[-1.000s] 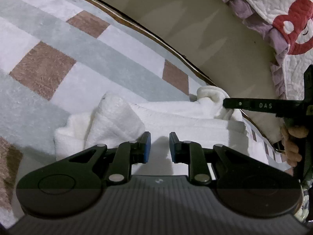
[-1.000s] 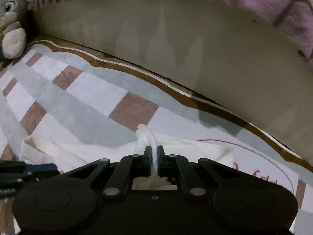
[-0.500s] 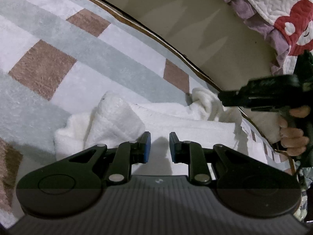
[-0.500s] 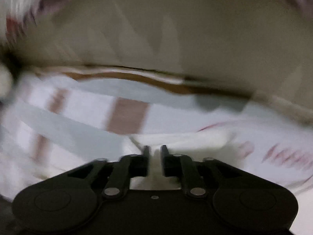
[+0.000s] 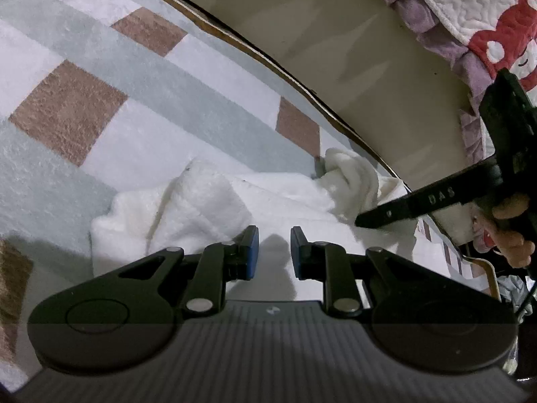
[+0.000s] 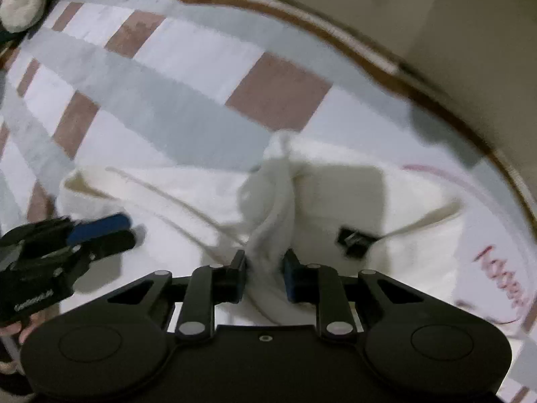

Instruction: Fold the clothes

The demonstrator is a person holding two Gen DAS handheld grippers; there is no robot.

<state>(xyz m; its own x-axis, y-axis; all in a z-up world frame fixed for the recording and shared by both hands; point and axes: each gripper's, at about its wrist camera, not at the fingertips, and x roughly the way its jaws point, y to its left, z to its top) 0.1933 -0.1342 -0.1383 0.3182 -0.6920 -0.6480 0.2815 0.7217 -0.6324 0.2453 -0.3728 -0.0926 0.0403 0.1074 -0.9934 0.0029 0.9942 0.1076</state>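
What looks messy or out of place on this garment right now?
The white garment isn't flat: a twisted ridge of fabric stands bunched between the open right gripper, and its far end lies rumpled on the checked blanket.

**A bedroom at home**

A soft checked blanket [image 5: 141,77] in grey, white and brown, edged with brown trim, covers the surface. At 1 o'clock in the left wrist view hangs a quilt [image 5: 470,3] with a purple frill and a red cartoon figure. A plush toy [image 6: 21,3] sits at 10 o'clock in the right wrist view.
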